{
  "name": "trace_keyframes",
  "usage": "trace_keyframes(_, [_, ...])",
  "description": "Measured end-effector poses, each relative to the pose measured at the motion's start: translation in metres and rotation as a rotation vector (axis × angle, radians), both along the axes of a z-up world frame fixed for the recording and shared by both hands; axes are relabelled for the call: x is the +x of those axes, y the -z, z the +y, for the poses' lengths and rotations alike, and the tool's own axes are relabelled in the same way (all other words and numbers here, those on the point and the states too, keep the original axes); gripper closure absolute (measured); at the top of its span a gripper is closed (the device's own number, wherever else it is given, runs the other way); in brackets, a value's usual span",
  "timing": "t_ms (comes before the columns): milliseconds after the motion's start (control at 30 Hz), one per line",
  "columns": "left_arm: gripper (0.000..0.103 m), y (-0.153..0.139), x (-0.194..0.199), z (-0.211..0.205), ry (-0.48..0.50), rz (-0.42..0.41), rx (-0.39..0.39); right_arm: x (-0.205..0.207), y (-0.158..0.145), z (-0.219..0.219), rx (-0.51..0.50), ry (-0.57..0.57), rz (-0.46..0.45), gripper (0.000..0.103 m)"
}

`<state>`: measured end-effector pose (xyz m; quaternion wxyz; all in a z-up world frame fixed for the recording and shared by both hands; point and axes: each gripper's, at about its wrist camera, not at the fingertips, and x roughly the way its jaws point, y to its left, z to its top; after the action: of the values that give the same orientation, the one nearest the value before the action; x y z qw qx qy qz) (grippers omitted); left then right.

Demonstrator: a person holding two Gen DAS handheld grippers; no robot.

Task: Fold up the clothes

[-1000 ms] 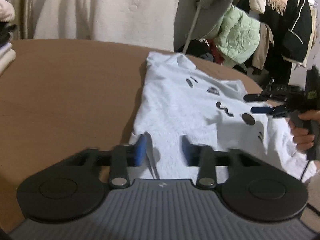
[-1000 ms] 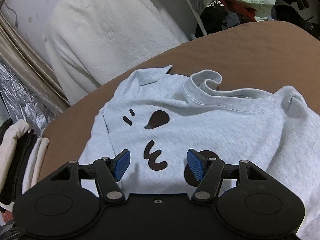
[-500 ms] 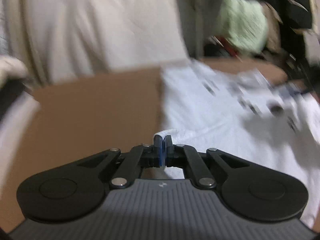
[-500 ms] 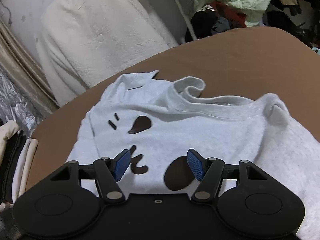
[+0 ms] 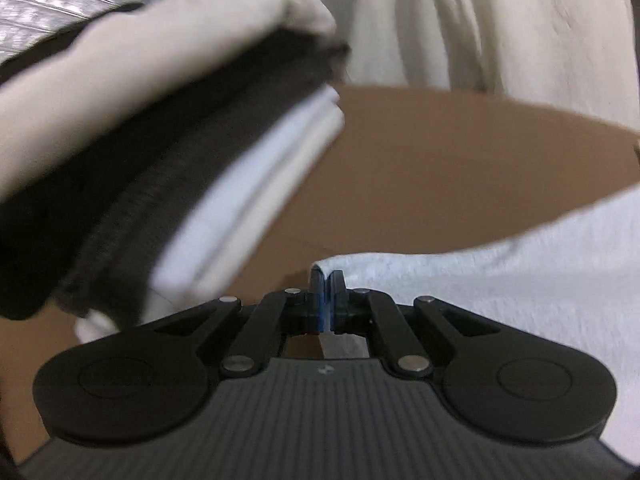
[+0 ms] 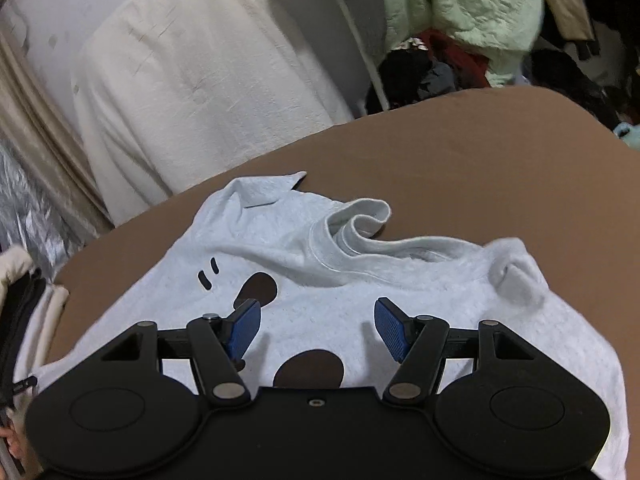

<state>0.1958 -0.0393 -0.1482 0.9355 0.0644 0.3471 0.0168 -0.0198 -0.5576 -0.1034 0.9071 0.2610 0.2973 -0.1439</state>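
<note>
A pale grey sweatshirt (image 6: pixel 352 280) with dark brown face marks lies spread on the brown table (image 6: pixel 480 152), its collar rumpled at the far side. My right gripper (image 6: pixel 318 330) hovers open just above the print, nothing between its blue pads. In the left wrist view my left gripper (image 5: pixel 327 280) is shut on the edge of the sweatshirt (image 5: pixel 500 288), a fold of white cloth pinched between the pads near the table (image 5: pixel 440 168) surface.
A stack of folded clothes (image 5: pixel 160 152), cream, black and white, sits close on the left. White garments (image 6: pixel 192 80) hang behind the table. A heap of clothes with a green quilted jacket (image 6: pixel 460 12) stands at the back right.
My left gripper closed on the sweatshirt's edge and swung left toward the folded stack, pulling the cloth along. The right gripper stayed open over the print, shifting only slightly.
</note>
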Motion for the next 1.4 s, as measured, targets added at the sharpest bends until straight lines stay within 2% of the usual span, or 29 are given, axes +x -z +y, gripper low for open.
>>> trace_keyframes(133, [0.097,-0.005,0.002,0.014,0.031,0.012,-0.104,0.046,-0.034,0.002,-0.074,-0.183,-0.013,0.034])
trace_keyframes(200, [0.094,-0.006,0.004,0.028,0.034,0.023,-0.174,0.086,-0.052,-0.002,-0.035,-0.253,-0.038,0.029])
trace_keyframes(267, [0.09,-0.004,0.008,0.041,0.018,0.03,-0.25,0.13,-0.058,-0.009,0.057,-0.288,-0.043,0.02])
trace_keyframes(333, [0.085,0.004,0.011,0.048,0.023,0.042,-0.321,0.176,-0.052,-0.016,0.146,-0.28,-0.029,0.02])
trace_keyframes(400, [0.081,0.013,0.014,0.054,0.032,0.072,-0.371,0.218,-0.039,-0.016,0.179,-0.256,0.023,0.02])
trace_keyframes(467, [0.078,0.023,0.018,0.047,0.046,0.131,-0.367,0.257,-0.024,-0.012,0.119,-0.215,0.092,0.02])
trace_keyframes(500, [0.077,0.027,0.019,0.041,0.066,0.151,-0.359,0.271,-0.014,-0.012,0.098,-0.192,0.115,0.02])
trace_keyframes(567, [0.068,0.031,0.019,0.024,0.096,0.147,-0.293,0.297,0.007,-0.011,0.061,-0.145,0.158,0.02])
trace_keyframes(633, [0.067,0.037,0.019,0.01,0.118,0.121,-0.234,0.311,0.029,-0.012,0.068,-0.108,0.172,0.02])
trace_keyframes(667, [0.071,0.038,0.02,0.004,0.122,0.123,-0.205,0.315,0.038,-0.01,0.059,-0.11,0.175,0.027])
trace_keyframes(700, [0.077,0.039,0.023,0.0,0.12,0.137,-0.173,0.317,0.042,-0.006,0.021,-0.148,0.166,0.064])
trace_keyframes(733, [0.093,0.039,0.026,-0.005,0.118,0.152,-0.14,0.319,0.045,-0.002,-0.021,-0.179,0.162,0.087])
trace_keyframes(767, [0.1,0.036,0.029,-0.009,0.12,0.157,-0.113,0.318,0.041,0.0,-0.07,-0.186,0.17,0.092])
trace_keyframes(800, [0.1,0.029,0.031,-0.012,0.122,0.142,-0.101,0.314,0.034,0.001,-0.097,-0.189,0.155,0.096])
trace_keyframes(867, [0.101,0.012,0.034,-0.015,0.12,0.08,-0.08,0.308,0.008,0.002,-0.181,-0.191,0.114,0.096])
trace_keyframes(967, [0.101,-0.009,0.047,-0.025,0.145,0.03,-0.076,0.3,-0.043,0.006,-0.329,-0.22,0.042,0.097])
trace_keyframes(1067, [0.101,-0.019,0.063,-0.046,0.151,-0.04,-0.002,0.304,-0.082,0.007,-0.421,-0.21,-0.014,0.097])
trace_keyframes(1167, [0.101,-0.021,0.081,-0.067,0.134,-0.105,0.093,0.32,-0.099,0.01,-0.518,-0.173,-0.036,0.097])
trace_keyframes(1233, [0.1,-0.016,0.093,-0.077,0.09,-0.135,0.158,0.333,-0.097,0.011,-0.568,-0.141,-0.028,0.095])
trace_keyframes(1267, [0.1,-0.013,0.099,-0.082,0.063,-0.149,0.192,0.34,-0.093,0.009,-0.563,-0.124,-0.003,0.086])
trace_keyframes(1300, [0.098,-0.01,0.106,-0.084,0.056,-0.131,0.215,0.346,-0.089,0.006,-0.558,-0.107,0.021,0.062])
trace_keyframes(1333, [0.097,-0.006,0.115,-0.083,0.066,-0.086,0.227,0.351,-0.084,0.002,-0.551,-0.085,0.042,0.047])
trace_keyframes(1400, [0.096,0.001,0.126,-0.079,0.085,-0.01,0.24,0.338,-0.078,-0.007,-0.504,-0.044,0.041,0.042])
